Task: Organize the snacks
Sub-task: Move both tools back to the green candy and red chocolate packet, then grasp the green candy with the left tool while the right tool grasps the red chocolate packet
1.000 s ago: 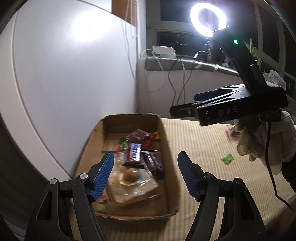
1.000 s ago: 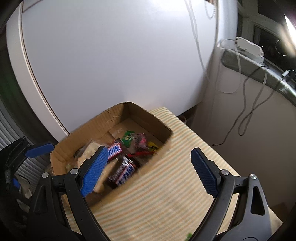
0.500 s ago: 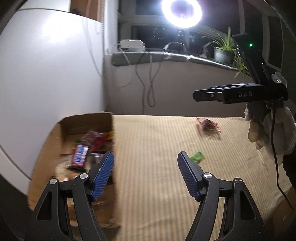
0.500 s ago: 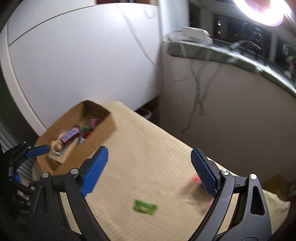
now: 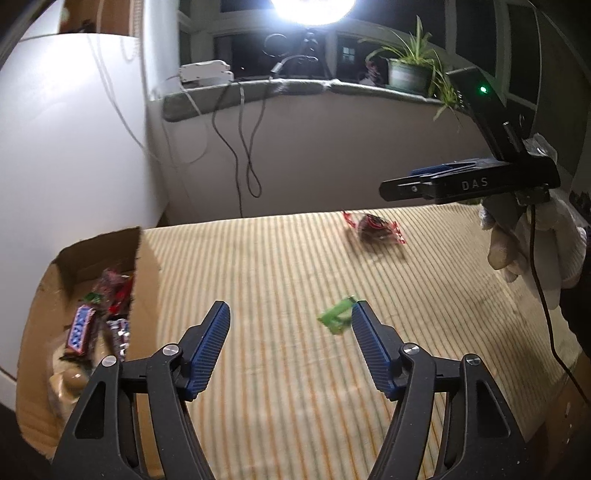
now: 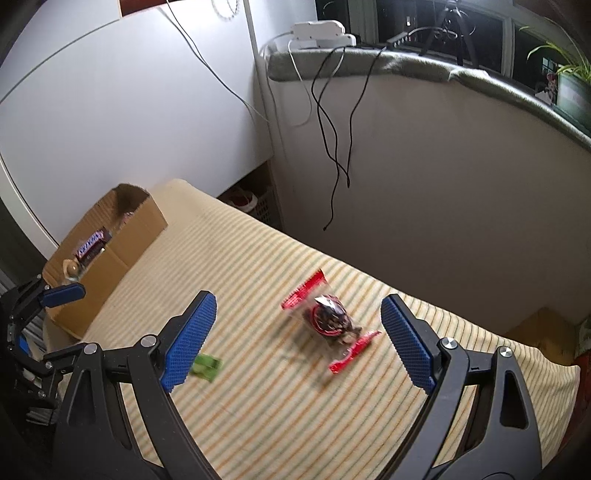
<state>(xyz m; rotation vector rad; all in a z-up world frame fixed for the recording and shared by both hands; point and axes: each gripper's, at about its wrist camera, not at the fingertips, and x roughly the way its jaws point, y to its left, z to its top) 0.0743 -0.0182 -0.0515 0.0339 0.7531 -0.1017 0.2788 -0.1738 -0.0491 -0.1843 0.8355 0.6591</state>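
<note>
A cardboard box (image 5: pixel 144 266) (image 6: pixel 122 243) with several wrapped snacks stands at the left end of the striped cloth. A small green wrapper (image 5: pixel 337 316) (image 6: pixel 207 365) lies on the cloth, just left of my left gripper's right finger. A red-ended clear packet (image 5: pixel 375 229) (image 6: pixel 327 321) lies farther right. My left gripper (image 5: pixel 290 347) is open and empty above the cloth. My right gripper (image 6: pixel 297 339) is open and empty, with the red packet between its fingers in view; it also shows in the left wrist view (image 5: pixel 413 181).
The striped cloth (image 5: pixel 280 266) covers the table. A white panel (image 6: pixel 129 122) stands behind the box. A sill with cables (image 6: pixel 332 110), a ring light (image 5: pixel 310 7) and a potted plant (image 5: pixel 410 70) runs along the back.
Both grippers have swung right, away from the box, and now face the loose green wrapper and red packet. Both stay open and empty.
</note>
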